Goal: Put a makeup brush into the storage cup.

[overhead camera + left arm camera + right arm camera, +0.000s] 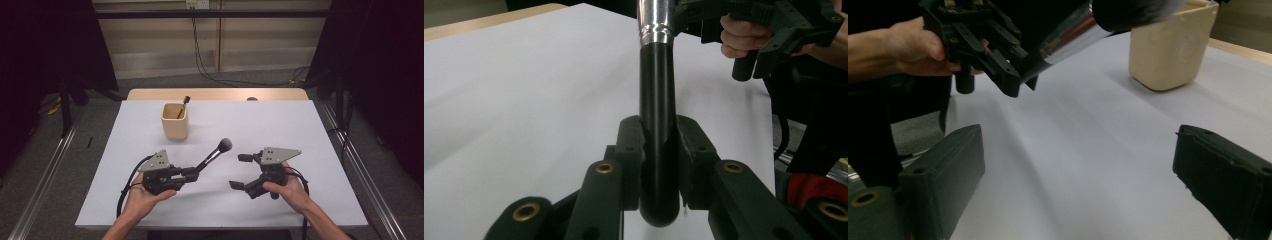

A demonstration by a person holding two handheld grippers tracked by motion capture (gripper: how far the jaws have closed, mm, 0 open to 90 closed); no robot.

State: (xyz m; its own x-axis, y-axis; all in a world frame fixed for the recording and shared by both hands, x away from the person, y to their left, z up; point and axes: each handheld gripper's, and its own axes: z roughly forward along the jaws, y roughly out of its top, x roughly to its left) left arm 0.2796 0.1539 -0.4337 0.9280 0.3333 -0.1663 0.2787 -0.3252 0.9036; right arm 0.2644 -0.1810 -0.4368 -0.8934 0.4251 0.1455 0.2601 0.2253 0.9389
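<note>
The left gripper (192, 172) is clamped on the black handle of a makeup brush (214, 155), and the brush slants up over the white table (280, 125), its dark bristle head raised toward the middle (seen from the gripper itself, the handle sits squarely between the two jaws). The right gripper (241, 171) stands wide with nothing between its jaws, just beside the brush head. A beige cup (175, 121) stands farther back, holding another brush (183, 106).
</note>
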